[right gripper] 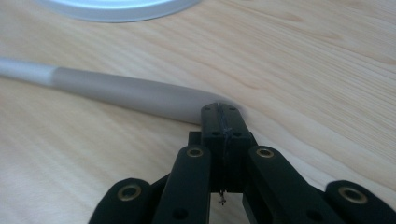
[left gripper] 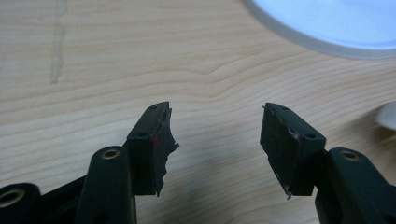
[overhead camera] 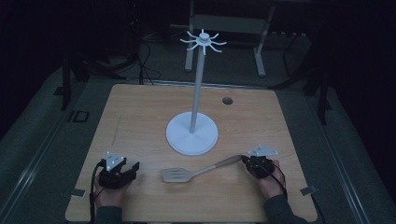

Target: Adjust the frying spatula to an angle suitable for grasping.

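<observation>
A grey slotted spatula point(overhead camera: 175, 175) lies flat on the wooden table point(overhead camera: 140, 116), its handle point(right gripper: 130, 91) running right toward my right gripper point(overhead camera: 243, 159). In the right gripper view, my right gripper point(right gripper: 220, 109) has its jaws pressed together, and their tips touch the rounded end of the handle. Nothing shows between the jaws. My left gripper point(overhead camera: 133, 167) rests at the front left, left of the spatula's blade. Its jaws point(left gripper: 215, 135) stand wide apart over bare wood. A pale edge of the spatula point(left gripper: 390, 116) shows at the far right of the left gripper view.
A white stand with a round base point(overhead camera: 192, 133) and a tall pole point(overhead camera: 198, 84) topped by hooked arms point(overhead camera: 203, 41) sits mid-table, just behind the spatula. Its base edge point(left gripper: 327, 23) point(right gripper: 116, 7) is near both grippers. A small dark hole point(overhead camera: 227, 100) lies at the back right.
</observation>
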`<act>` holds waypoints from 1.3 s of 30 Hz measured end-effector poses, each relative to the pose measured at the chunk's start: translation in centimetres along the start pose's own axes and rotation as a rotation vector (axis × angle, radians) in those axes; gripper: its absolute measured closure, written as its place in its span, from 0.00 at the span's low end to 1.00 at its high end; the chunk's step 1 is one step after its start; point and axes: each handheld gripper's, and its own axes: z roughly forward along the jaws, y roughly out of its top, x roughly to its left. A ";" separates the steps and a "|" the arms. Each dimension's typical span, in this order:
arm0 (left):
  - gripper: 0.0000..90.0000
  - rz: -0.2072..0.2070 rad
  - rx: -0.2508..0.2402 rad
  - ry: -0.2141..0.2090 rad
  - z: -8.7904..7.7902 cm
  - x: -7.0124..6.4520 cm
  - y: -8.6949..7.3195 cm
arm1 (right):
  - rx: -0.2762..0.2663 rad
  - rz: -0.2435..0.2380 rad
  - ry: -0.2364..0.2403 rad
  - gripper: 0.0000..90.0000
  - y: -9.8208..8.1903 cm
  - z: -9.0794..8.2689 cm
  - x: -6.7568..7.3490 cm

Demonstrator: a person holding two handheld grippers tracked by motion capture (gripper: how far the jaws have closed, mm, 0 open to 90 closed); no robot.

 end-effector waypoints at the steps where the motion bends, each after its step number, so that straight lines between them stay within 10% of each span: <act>1: 0.49 0.003 -0.002 -0.004 -0.1 -0.2 0.1 | -0.002 0.013 -0.010 1.00 0.0 0.0 -0.3; 22: 0.51 0.185 -0.017 -0.226 -0.8 -5.4 5.9 | -0.005 0.128 0.030 1.00 0.1 1.9 -1.4; 39: 0.53 0.320 0.042 -0.268 1.0 -8.4 8.3 | -0.017 0.052 0.184 1.00 1.2 2.8 3.8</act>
